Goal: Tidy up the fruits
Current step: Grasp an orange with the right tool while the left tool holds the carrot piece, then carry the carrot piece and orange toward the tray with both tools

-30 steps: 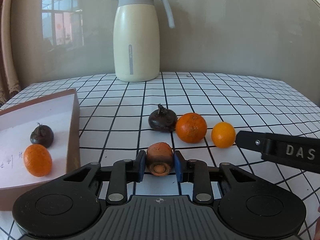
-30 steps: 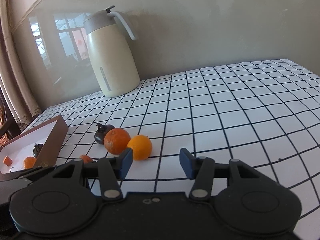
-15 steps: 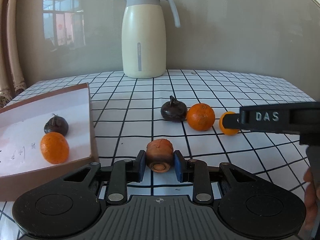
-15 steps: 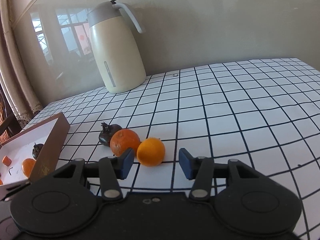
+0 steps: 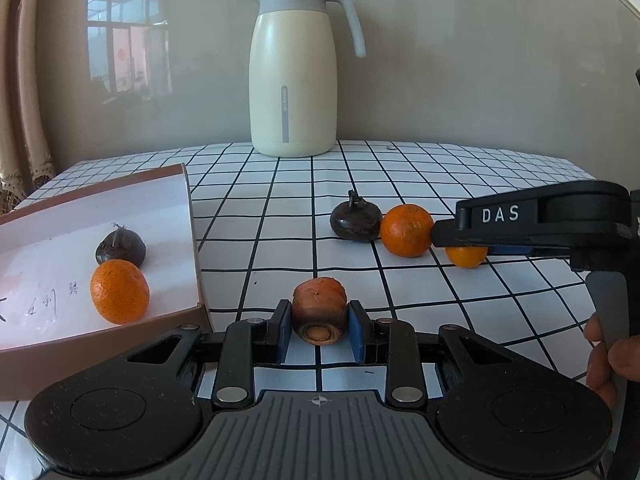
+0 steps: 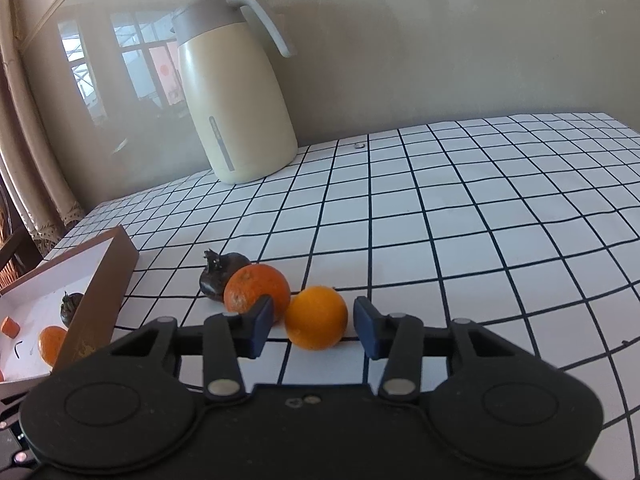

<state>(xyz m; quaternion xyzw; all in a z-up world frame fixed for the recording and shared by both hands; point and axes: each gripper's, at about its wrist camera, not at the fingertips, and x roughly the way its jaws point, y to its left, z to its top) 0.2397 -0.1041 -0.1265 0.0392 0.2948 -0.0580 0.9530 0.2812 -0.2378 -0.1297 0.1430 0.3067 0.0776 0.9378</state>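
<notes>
My left gripper [image 5: 319, 330] is shut on a short carrot piece [image 5: 319, 311], held just right of the brown box [image 5: 192, 240]. The box holds a dark fruit [image 5: 120, 245] and an orange [image 5: 119, 291]. On the cloth lie a dark fruit [image 5: 355, 222], an orange [image 5: 406, 230] and a smaller orange [image 5: 466, 256]. My right gripper [image 6: 314, 326] is open, its pads either side of the smaller orange [image 6: 317, 317], apart from it. The other orange [image 6: 256, 290] and dark fruit [image 6: 218, 278] lie just to its left. The box [image 6: 100, 300] also shows a carrot piece [image 6: 10, 326].
A cream thermos jug [image 5: 292, 76] stands at the back of the table near the wall. The checked tablecloth [image 6: 480, 220] stretches to the right. The right gripper's body [image 5: 540, 220] reaches in from the right in the left wrist view.
My left gripper has carried the carrot piece leftwards, closer to the box. My right gripper has moved forward until its open pads flank the smaller orange.
</notes>
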